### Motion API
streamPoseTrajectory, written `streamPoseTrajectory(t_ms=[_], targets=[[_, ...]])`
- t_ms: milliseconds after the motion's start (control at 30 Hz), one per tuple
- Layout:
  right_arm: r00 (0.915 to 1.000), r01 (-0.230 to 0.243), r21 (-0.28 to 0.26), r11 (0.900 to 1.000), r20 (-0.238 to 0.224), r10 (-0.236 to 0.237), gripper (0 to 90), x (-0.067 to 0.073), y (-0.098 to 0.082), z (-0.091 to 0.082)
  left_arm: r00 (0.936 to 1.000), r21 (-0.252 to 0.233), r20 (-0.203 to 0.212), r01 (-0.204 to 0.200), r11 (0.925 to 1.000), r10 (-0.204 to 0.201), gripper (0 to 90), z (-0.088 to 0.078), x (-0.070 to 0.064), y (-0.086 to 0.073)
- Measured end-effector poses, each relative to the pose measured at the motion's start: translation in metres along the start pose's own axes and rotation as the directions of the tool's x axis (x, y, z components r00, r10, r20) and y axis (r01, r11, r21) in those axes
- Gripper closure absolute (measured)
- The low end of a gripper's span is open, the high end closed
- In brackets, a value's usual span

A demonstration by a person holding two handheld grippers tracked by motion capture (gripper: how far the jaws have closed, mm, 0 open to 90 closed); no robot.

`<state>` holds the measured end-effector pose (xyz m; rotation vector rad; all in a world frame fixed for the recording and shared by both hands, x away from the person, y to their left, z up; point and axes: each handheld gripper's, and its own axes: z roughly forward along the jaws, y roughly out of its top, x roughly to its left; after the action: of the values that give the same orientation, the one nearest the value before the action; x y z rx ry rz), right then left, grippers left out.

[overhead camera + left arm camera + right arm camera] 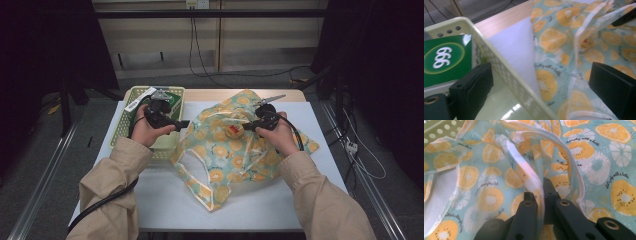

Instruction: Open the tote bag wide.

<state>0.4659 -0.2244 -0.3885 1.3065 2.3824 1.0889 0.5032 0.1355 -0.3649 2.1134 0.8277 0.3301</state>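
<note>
A teal cloth [235, 155] printed with orange slices and trimmed in white lies crumpled on the middle of the table. My right gripper [245, 127] points left over the cloth. In the right gripper view its jaws [540, 195] are shut on a raised fold of the cloth's [486, 170] white trim. My left gripper [186, 123] hovers at the cloth's left edge, over the right side of a pale green basket [125, 125]. Its jaws [541, 90] stand wide open, with the basket rim [499, 62] and the cloth's [579, 37] edge lying below the gap, neither pressed.
A green card [446, 60] with a white logo lies in the basket, beside a white label [134, 102]. The white table cover [300, 115] ends at a wooden strip [210, 94] at the back. Cables run across the floor behind and to the right.
</note>
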Motion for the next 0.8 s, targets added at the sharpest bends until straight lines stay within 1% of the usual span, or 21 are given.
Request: streamPoseTrajectory(t_ms=[133, 200, 233, 300, 367, 400, 433, 500, 533, 567, 600, 667, 767, 800], targets=[[1.0, 0.002, -0.002, 1.0, 0.002, -0.002, 90.0, -0.001, 0.0, 0.0, 0.9993, 0.014, -0.029, 0.022, 0.9997, -0.022, 5.3, 0.0, 0.012, -0.004], [1.0, -0.001, 0.001, 1.0, 0.001, 0.001, 90.0, -0.001, 0.0, 0.0, 0.9988, 0.017, -0.046, 0.018, 0.9997, -0.017, 5.2, 0.001, 0.017, -0.006], [1.0, 0.0, 0.001, 1.0, 0.002, 0.0, 90.0, -0.002, 0.0, 0.0, 0.9985, 0.017, -0.049, 0.024, 0.9996, -0.023, 5.2, 0.001, 0.02, -0.007], [1.0, 0.0, 0.0, 1.0, 0.001, 0.0, 90.0, -0.002, 0.0, -0.001, 0.9973, 0.026, -0.07, 0.025, 0.9993, -0.023, 5.6, 0.002, 0.026, -0.009], [1.0, 0.001, -0.001, 1.0, 0.001, -0.001, 90.0, -0.002, 0.0, -0.001, 0.9954, 0.037, -0.089, 0.04, 0.9985, -0.037, 5.6, 0.003, 0.031, -0.01], [1.0, 0.001, -0.001, 1.0, 0.001, -0.001, 89.9, -0.002, 0.0, -0.001, 0.9942, 0.038, -0.101, 0.042, 0.9984, -0.038, 5.6, 0.004, 0.034, -0.011], [1.0, 0.0, -0.002, 1.0, -0.001, 0.0, 90.0, -0.002, 0.0, -0.001, 0.9934, 0.038, -0.105, 0.051, 0.998, -0.047, 5.6, 0.005, 0.036, -0.012], [1.0, -0.001, -0.001, 1.0, -0.003, 0.001, 90.0, -0.002, 0.0, -0.001, 0.9918, 0.042, -0.116, 0.058, 0.9974, -0.053, 5.8, 0.006, 0.041, -0.013], [1.0, -0.006, 0.0, 1.0, -0.003, 0.006, 89.9, -0.002, 0.0, -0.001, 0.99, 0.048, -0.127, 0.067, 0.9966, -0.061, 5.8, 0.007, 0.043, -0.013], [1.0, -0.006, 0.0, 1.0, -0.004, 0.006, 90.0, -0.002, 0.0, -0.001, 0.989, 0.051, -0.135, 0.068, 0.9963, -0.061, 5.8, 0.008, 0.046, -0.014], [1.0, -0.006, 0.0, 1.0, -0.004, 0.006, 90.0, -0.002, 0.0, -0.001, 0.9867, 0.049, -0.149, 0.073, 0.9961, -0.065, 5.8, 0.01, 0.047, -0.014], [1.0, -0.006, -0.002, 1.0, -0.006, 0.006, 90.0, -0.003, 0.0, -0.001, 0.9855, 0.058, -0.158, 0.071, 0.9958, -0.061, 5.8, 0.014, 0.051, -0.014], [0.9999, -0.005, -0.004, 1.0, -0.009, 0.005, 90.0, -0.003, 0.0, -0.001, 0.9817, 0.068, -0.181, 0.073, 0.995, -0.06, 5.8, 0.019, 0.056, -0.015], [0.9999, -0.008, -0.001, 1.0, -0.009, 0.008, 90.0, -0.004, 0.0, -0.002, 0.9791, 0.07, -0.194, 0.077, 0.9946, -0.062, 5.8, 0.021, 0.058, -0.015]])
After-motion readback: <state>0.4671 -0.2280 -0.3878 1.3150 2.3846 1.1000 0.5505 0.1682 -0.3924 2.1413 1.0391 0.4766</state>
